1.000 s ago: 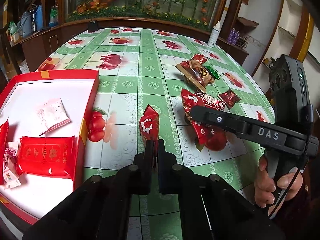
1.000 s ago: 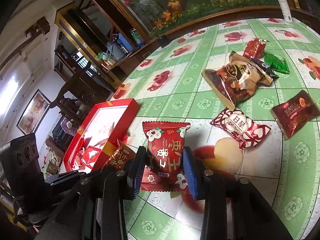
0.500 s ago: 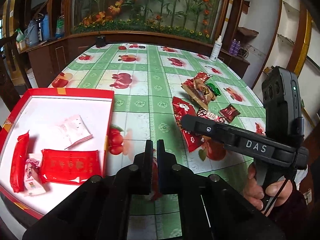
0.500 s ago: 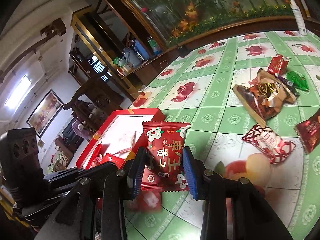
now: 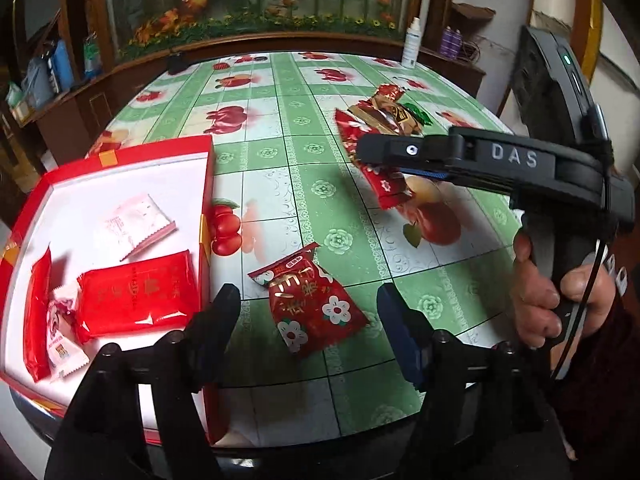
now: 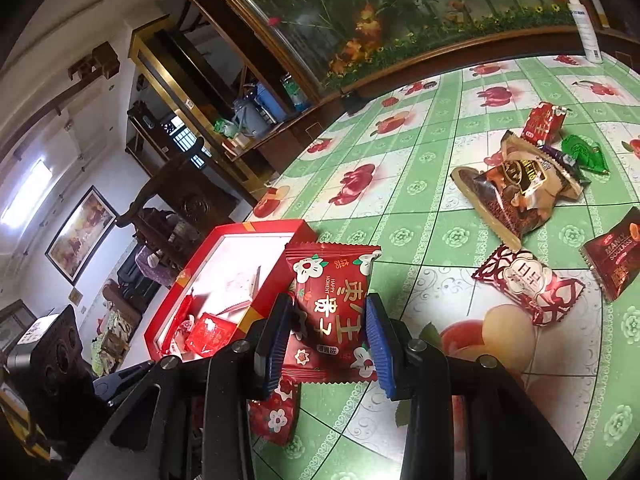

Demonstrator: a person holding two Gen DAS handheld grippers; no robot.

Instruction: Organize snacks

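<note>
Left gripper [image 5: 308,312]: its jaws are opening; a red snack packet [image 5: 312,304] is seen between the fingers but is not pressed by either pad, so it is released.
Released packet: it lies flat on the tablecloth [image 5: 304,184], just beside the outer wall of the red box [image 5: 206,200] and outside it. Its long axis runs diagonally, the crimped end with the green strip pointing up-left toward the far side of the table, the flowered end toward the camera.
Right gripper [image 6: 328,340]: it is clenched on a second red packet [image 6: 332,304], which is held upright; the long axis stands nearly vertical, with the serrated top edge up (the printed characters read upside down).
Material and shape: both packets are glossy red foil pillows with white flowers and crimped, saw-toothed seams.
Red box: a shallow cardboard tray with a white floor is seen, holding a flat red packet [image 5: 138,294], a white packet [image 5: 132,224] and two more at its left wall.
Loose snacks: a brown bag [image 6: 520,188], a red-and-white wrapped sweet [image 6: 528,286] and a dark red packet [image 6: 616,252] lie on the shiny green-checked tablecloth, well apart from the box.
Hand [image 5: 548,300]: the handle of the right gripper is gripped by it.
</note>
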